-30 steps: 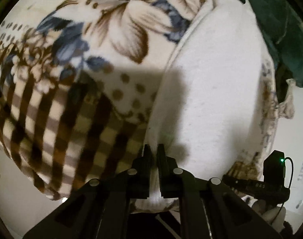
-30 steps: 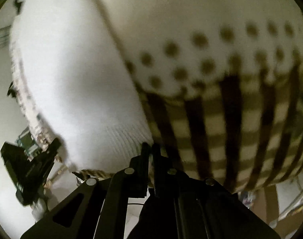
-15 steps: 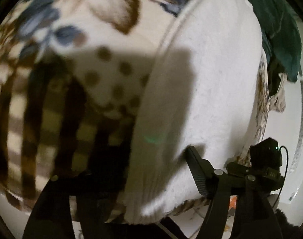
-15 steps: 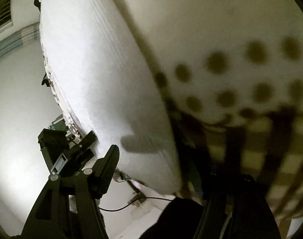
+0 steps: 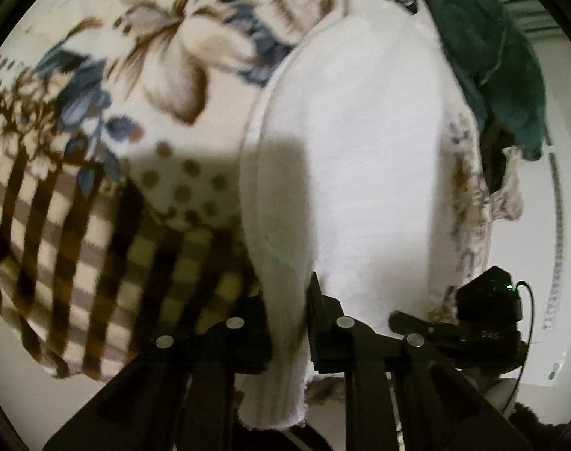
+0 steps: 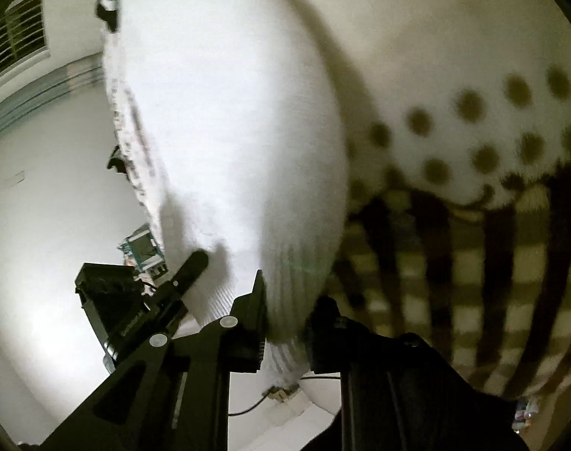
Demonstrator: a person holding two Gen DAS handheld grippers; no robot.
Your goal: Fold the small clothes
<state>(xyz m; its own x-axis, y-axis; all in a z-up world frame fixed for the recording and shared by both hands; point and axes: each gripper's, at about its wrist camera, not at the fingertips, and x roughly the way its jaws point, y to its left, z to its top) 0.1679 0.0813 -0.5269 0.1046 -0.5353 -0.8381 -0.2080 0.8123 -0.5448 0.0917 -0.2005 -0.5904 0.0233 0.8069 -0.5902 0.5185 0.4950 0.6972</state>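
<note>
A white knitted garment (image 5: 360,150) lies on a patterned blanket (image 5: 97,225). In the left wrist view my left gripper (image 5: 288,323) is closing, and a thick fold of the garment's near edge fills the gap between its pads. My right gripper (image 6: 285,323) is closing too, with the ribbed hem of the same garment (image 6: 229,131) squeezed between its pads. The two grippers sit close together along that edge. The right tool's housing (image 5: 484,300) shows in the left view, and a left fingertip (image 6: 193,263) shows in the right view.
The blanket carries flowers, brown dots (image 6: 473,105) and dark checks (image 6: 473,282). A dark green garment (image 5: 492,56) lies bunched beyond the white one. Pale floor (image 6: 41,206) and a small green-and-white box (image 6: 142,248) are beyond the blanket's edge.
A second ago both grippers were shut on the thin edge. Half a second ago both stood wide open. Now both have closed on a thicker fold of the white garment.
</note>
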